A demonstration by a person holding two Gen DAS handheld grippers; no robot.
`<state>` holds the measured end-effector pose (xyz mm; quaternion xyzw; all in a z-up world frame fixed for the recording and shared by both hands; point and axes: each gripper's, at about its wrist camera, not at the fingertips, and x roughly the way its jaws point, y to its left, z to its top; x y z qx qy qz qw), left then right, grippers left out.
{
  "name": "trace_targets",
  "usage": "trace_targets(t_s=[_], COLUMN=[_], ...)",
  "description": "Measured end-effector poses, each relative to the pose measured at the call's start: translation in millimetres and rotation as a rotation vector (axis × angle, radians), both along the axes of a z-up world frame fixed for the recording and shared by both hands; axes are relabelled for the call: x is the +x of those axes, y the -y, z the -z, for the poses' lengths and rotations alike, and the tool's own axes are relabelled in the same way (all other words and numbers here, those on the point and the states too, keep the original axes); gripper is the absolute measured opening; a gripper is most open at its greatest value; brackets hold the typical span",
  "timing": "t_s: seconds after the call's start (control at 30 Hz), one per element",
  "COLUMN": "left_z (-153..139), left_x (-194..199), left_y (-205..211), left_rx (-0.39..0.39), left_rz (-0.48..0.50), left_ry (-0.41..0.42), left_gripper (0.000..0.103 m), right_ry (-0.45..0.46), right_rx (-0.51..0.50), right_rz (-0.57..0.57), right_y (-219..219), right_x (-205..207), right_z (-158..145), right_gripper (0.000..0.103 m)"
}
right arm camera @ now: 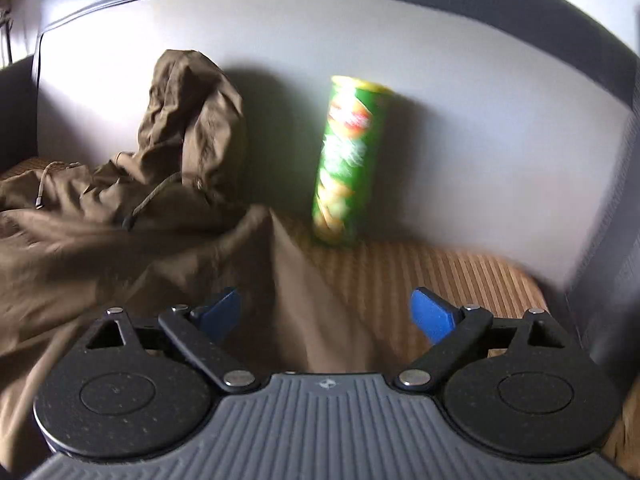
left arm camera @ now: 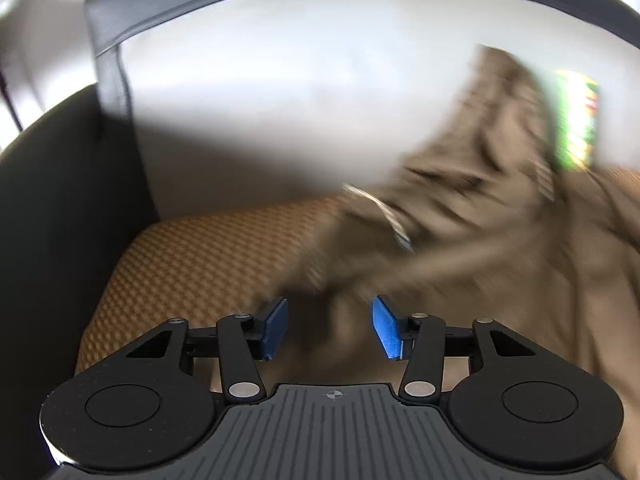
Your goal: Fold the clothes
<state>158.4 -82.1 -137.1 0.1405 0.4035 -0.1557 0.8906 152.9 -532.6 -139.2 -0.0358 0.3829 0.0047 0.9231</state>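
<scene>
A brown hooded jacket [right arm camera: 120,216] lies crumpled on an orange woven seat cushion [right arm camera: 420,276] of a sofa, its hood leaning against the grey backrest. In the left wrist view the jacket [left arm camera: 460,220] is blurred and fills the right half. My left gripper [left arm camera: 330,330] hangs over the jacket's edge with its blue pads [left arm camera: 276,326] apart and nothing pressed between them. My right gripper [right arm camera: 328,314] stands wide open above a ridge of the brown cloth, its pads [right arm camera: 434,314] clear of the fabric.
A green crisps can [right arm camera: 348,160] stands upright on the cushion against the backrest [right arm camera: 480,120], right of the jacket; in the left wrist view the can [left arm camera: 578,120] shows blurred. A dark sofa arm [left arm camera: 60,220] rises at the left. Bare cushion [left arm camera: 192,272] lies left of the jacket.
</scene>
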Motion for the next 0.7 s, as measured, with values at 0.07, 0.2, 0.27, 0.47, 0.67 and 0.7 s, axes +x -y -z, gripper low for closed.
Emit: trace_targets(t_s=[0.07,0.2,0.27,0.47,0.67,0.7], left_z=[-3.4,-10.2,-13.9,3.5,24.7,26.7], left_x=[-31.5,-77.4,-99.3,-130.3,-106.0,-103.9], left_y=[-5.7,-27.9,-44.7,-92.8,-138.1,-145.0], left_rx=[0.023,0.039,0.021,0.099,0.18,0.181], left_rz=[0.017,-0.028,-0.057,-0.095,-0.157,-0.174], left_ry=[-0.006,-0.029,-0.038,-0.006,-0.029,-0.046], left_gripper=[0.069,0.072,0.074,0.078,0.078,0.078], right_ry=[0.0,0.012,-0.002,-0.053,-0.051,-0.048], right_rx=[0.048,0.145,0.17,0.169,0.297,0.323], right_rz=[0.007,-0.066,-0.106,-0.207,-0.195,-0.199], right_y=[6.1,-7.2,-23.7,-69.1,-71.4,-74.9], right_x=[-28.9,-79.4,-96.9,-120.5,-99.1,-92.4], right_z=[-7.9,-21.8,-20.9,1.6,31.2,31.3], right_gripper=[0.094,0.094,0.095,0.096,0.095,0.095])
